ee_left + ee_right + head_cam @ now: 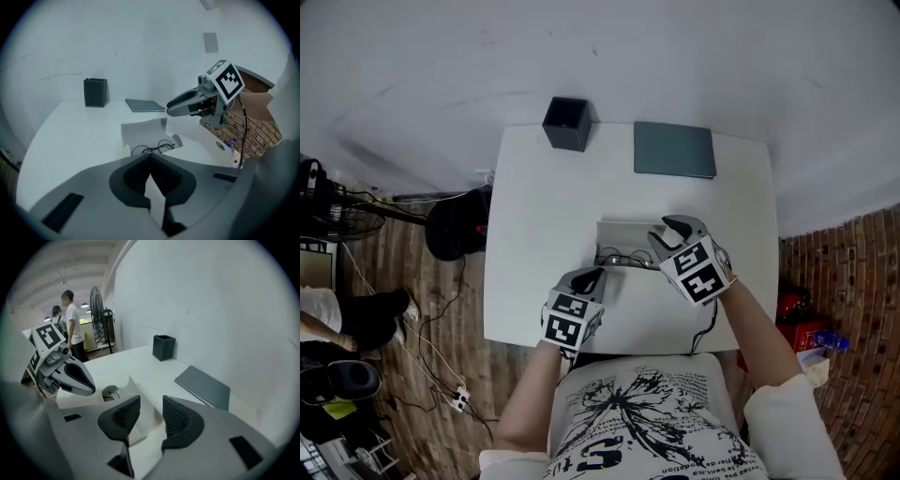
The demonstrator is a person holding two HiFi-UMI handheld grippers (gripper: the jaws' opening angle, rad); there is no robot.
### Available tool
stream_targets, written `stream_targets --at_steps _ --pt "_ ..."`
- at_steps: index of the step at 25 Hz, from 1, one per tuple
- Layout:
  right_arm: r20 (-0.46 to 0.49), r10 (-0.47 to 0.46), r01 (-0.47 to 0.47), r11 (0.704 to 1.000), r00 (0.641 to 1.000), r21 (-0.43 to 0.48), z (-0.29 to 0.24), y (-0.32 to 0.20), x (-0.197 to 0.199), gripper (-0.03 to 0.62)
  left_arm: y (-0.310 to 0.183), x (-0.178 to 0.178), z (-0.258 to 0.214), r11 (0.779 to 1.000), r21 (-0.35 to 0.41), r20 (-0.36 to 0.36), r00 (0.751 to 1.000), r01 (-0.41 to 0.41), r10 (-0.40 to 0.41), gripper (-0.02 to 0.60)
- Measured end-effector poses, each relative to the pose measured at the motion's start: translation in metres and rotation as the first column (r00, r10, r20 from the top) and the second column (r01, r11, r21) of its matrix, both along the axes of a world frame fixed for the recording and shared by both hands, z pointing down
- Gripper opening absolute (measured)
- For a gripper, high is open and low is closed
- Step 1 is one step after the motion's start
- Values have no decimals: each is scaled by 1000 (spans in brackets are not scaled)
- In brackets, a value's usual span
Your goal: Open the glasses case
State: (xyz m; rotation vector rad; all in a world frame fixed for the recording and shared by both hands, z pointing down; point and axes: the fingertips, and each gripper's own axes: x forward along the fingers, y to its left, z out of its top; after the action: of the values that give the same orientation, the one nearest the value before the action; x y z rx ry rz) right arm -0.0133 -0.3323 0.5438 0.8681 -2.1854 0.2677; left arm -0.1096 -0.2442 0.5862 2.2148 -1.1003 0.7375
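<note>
Left tongs (593, 275) hang pinched together with nothing in them, just short of the glasses case (622, 234). Right tongs (671, 225) stand a narrow gap apart, gripping nothing, at the case's right end. The case lies open between my two tips on the white table (525, 206), with the glasses (623, 257) inside. Beyond it sit a grey tablet (674, 149) ahead of my right tongs and a black box (567, 124) ahead of my left.
</note>
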Motion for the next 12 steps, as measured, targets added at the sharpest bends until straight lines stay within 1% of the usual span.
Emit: stream_targets --at_steps 3,6,9,12 --pt "71 48 -53 996 996 67 -33 14 3 124 2 -4 -35 996 84 -22 1000 -14 16 14" --pt "138 90 -109 984 986 138 -67 30 5 65 5 -10 -76 985 172 -57 998 -18 28 14" --pt "200 145 -191 954 969 232 -102 45 9 15 7 -15 -121 963 267 -85 995 -32 56 14" --pt "259 195 -271 915 946 298 -136 63 14 15 14 -22 -168 929 368 -101 992 -36 78 14"
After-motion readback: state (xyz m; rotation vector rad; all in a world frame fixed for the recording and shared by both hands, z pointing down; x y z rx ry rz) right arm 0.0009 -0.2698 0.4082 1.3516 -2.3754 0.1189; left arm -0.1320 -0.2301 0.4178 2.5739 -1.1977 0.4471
